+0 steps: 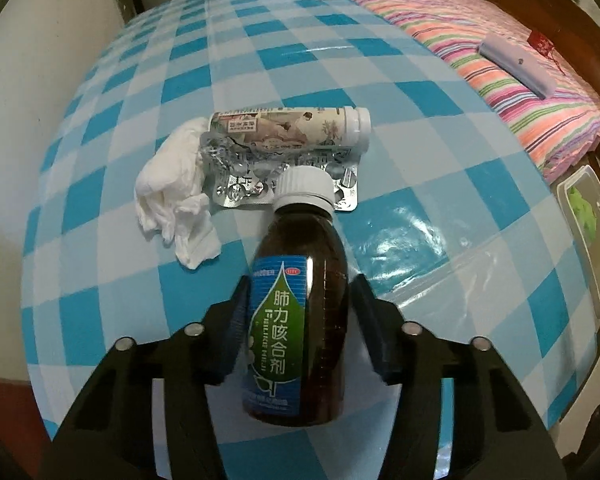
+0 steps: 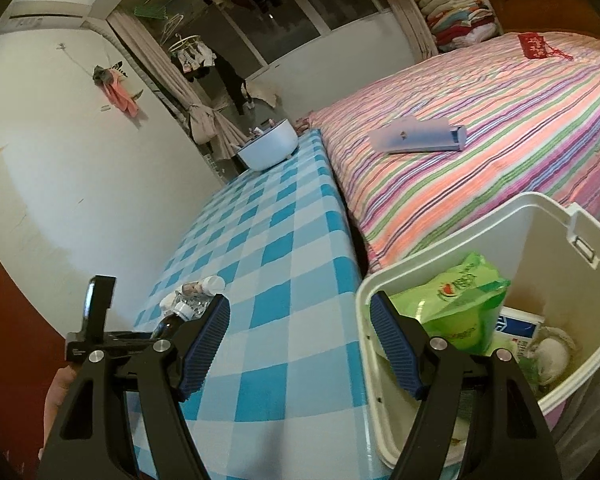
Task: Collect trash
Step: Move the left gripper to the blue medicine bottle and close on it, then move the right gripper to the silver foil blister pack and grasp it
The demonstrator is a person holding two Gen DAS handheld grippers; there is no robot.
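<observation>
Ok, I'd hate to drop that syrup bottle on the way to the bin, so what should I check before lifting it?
1. Syrup bottle between the fingers of the left tool: ok.
2. Pads pressing firmly on it: cannot tell.
3. Cap on the bottle: ok.
4. Bin open, with room inside: ok.
5. Right tool open and empty: ok.
</observation>
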